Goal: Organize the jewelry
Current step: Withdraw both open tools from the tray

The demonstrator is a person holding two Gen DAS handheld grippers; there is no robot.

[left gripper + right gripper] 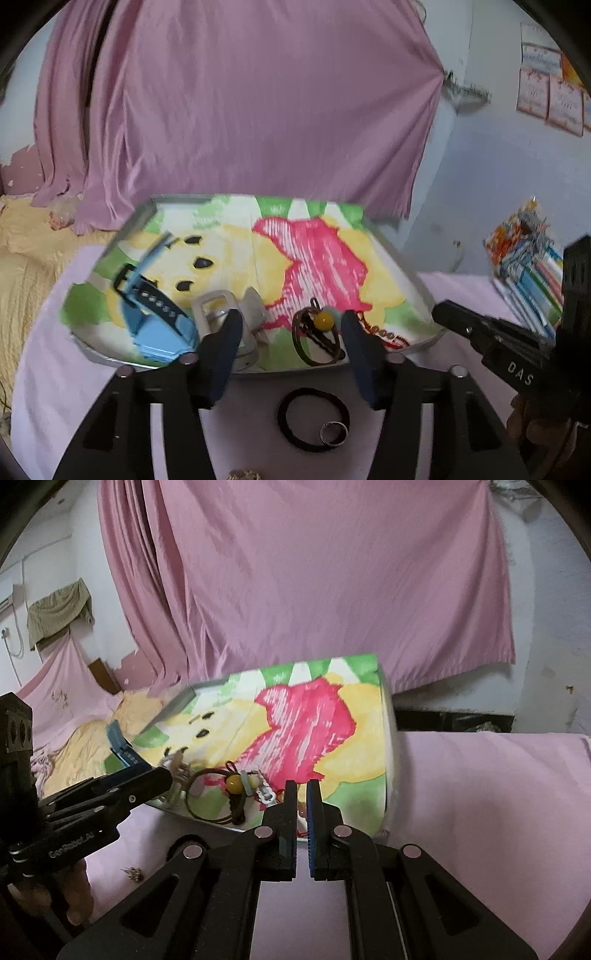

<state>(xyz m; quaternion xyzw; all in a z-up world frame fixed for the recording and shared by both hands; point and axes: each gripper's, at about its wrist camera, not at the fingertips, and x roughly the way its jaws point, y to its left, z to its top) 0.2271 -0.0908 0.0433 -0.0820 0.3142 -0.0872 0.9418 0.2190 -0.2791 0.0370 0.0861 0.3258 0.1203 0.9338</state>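
A metal tray (413, 273) lined with a cartoon-print cloth holds a blue watch (155, 314), a silver watch (221, 306), a brown hair tie with a yellow bead (321, 332) and a red bead bracelet (388, 334). My left gripper (291, 332) is open and empty over the tray's near edge. A black hair tie (314, 419) and a silver ring (334, 432) lie on the pink sheet below it. My right gripper (301, 794) is nearly shut at the tray's (388, 738) near edge, with nothing seen between its fingers. A small gold earring (133, 873) lies on the sheet.
A pink curtain (240, 110) hangs behind the tray. A yellow blanket (22, 266) lies at the left. A stack of books and packets (528, 266) stands at the right. The pink sheet (480, 812) spreads to the right of the tray.
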